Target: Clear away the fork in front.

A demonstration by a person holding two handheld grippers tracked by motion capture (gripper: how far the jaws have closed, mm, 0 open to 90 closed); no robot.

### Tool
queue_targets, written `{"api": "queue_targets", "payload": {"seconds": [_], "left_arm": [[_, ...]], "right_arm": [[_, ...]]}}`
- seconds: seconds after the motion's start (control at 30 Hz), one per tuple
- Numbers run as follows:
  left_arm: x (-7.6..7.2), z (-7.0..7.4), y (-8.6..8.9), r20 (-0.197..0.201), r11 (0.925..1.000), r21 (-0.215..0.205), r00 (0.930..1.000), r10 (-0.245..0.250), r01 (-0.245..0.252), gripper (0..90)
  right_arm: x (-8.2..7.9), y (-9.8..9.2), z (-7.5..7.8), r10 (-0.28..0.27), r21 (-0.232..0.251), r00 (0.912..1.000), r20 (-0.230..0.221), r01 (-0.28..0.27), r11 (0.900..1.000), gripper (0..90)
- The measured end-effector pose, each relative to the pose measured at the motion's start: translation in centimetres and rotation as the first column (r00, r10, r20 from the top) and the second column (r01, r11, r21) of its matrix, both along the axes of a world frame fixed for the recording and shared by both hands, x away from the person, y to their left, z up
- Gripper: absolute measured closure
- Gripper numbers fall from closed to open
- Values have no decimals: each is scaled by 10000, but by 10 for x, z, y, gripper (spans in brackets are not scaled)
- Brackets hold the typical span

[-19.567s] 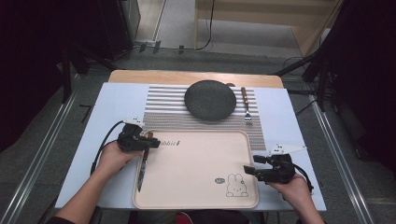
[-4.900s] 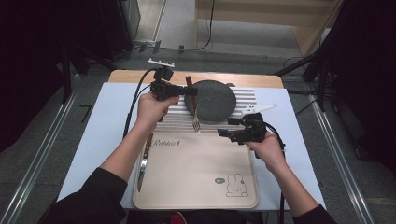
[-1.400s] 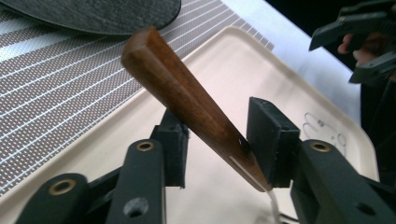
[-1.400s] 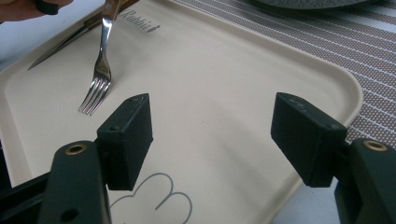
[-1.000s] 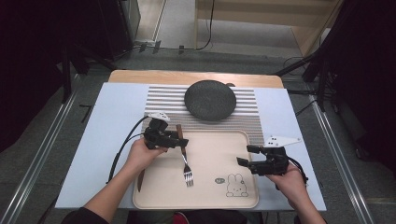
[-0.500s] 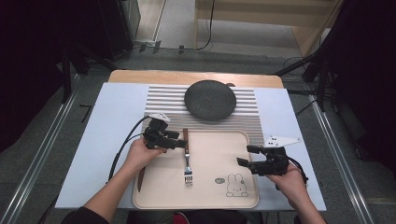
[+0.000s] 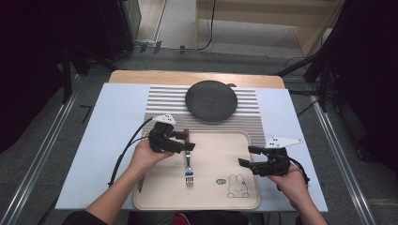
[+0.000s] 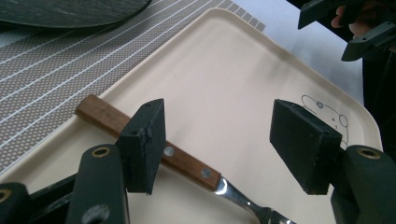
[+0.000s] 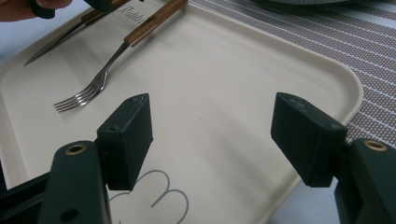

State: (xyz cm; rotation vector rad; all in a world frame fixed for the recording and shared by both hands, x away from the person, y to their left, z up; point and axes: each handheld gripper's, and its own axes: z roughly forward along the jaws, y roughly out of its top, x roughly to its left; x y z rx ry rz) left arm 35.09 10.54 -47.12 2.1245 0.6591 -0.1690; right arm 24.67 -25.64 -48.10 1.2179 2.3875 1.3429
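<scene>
A wood-handled fork (image 7: 187,169) lies on the cream tray (image 7: 220,145), tines toward me. My left gripper (image 7: 190,140) hovers at the handle's far end. In the left gripper view its jaws have just been opening; the left gripper (image 8: 224,140) stands open with the fork handle (image 8: 184,163) lying loose on the tray (image 8: 224,70) between and below the pads. My right gripper (image 7: 244,157) is open over the tray's right part. In the right gripper view, the right gripper (image 9: 219,135) holds nothing, with the fork (image 9: 107,74) and a knife (image 9: 56,44) farther off.
A dark round plate (image 7: 211,100) sits on a striped mat (image 7: 263,122) behind the tray. The knife tip (image 7: 140,183) shows by the tray's left edge, the rest hidden under my left forearm. The light blue table (image 7: 108,122) has room at the left.
The left jaws have spread off the fork handle, leaving the fork flat on the tray, and the gripper has lifted slightly. The right hand has stayed put.
</scene>
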Motion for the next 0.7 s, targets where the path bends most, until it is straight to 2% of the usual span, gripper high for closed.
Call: {"api": "queue_targets", "payload": {"seconds": [0.13,0.23,0.3,0.4,0.47,0.6,0.7], "left_arm": [[-6,-1,-10,43,9988,480,10000,-75,72,414],[-9,-5,-16,34,9973,733,9999,-105,102,543],[-10,-8,-20,14,9955,934,9999,-146,144,665],[-11,-13,-24,130,9924,1201,9995,-276,259,804],[-12,-16,-26,30,9910,1295,9994,-359,352,875],[-10,-20,-28,-167,9870,1554,9991,-377,399,891],[-8,-24,-27,-338,9872,1559,9990,-294,343,891]], "right_arm": [[0,0,0,-23,4,10000,-14,23,10000,284],[0,0,0,-17,-13,10000,-6,17,10000,284],[0,0,0,-13,-25,10000,-6,13,10000,284],[0,0,0,-18,-18,10000,-15,18,10000,284],[-1,0,0,-29,2,10000,-34,29,10000,284],[-1,0,0,-22,8,10000,-35,22,10000,284],[-1,0,0,-12,-2,10000,-25,12,10000,284]]}}
